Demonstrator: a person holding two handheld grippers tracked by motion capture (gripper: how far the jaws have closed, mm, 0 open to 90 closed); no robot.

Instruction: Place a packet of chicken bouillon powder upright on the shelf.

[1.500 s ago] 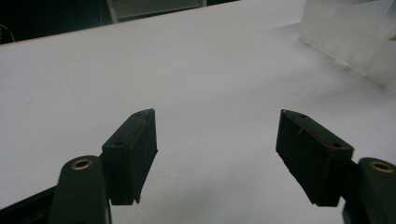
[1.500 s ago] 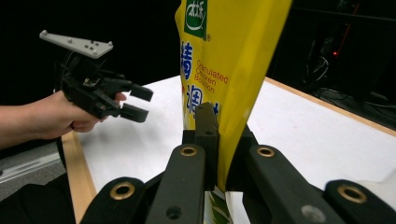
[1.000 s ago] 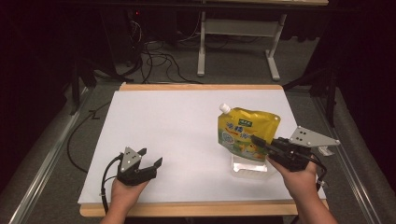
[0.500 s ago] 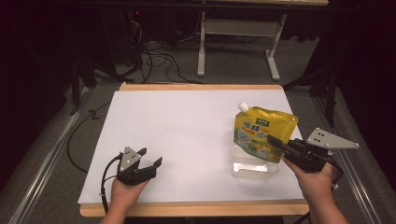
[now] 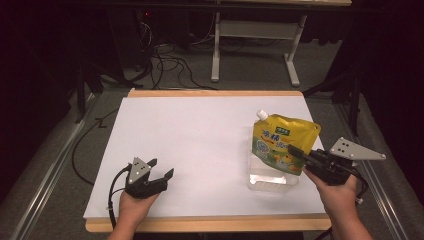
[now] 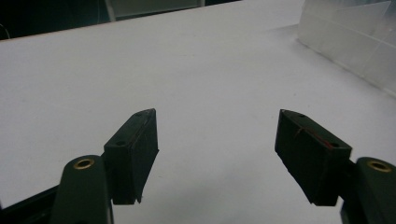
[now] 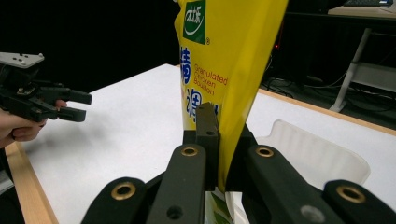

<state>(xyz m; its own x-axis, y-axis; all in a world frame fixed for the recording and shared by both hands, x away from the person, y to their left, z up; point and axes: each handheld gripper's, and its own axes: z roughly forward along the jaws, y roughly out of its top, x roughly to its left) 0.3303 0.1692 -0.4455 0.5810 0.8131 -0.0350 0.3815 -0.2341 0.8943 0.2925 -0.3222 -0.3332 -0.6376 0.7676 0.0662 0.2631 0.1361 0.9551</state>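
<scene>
We find the right gripper (image 5: 299, 154) pinching the yellow spouted pouch (image 5: 281, 142), held upright over the clear tray (image 5: 270, 181) at the table's near right. The left gripper (image 5: 161, 169) rests at near left, jaws spread and empty. We advise lowering squarely into the tray, keeping the pouch vertical.

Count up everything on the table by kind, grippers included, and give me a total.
Yellow pouch: 1
Clear plastic tray: 1
Grippers: 2, left gripper and right gripper
Total: 4
</scene>
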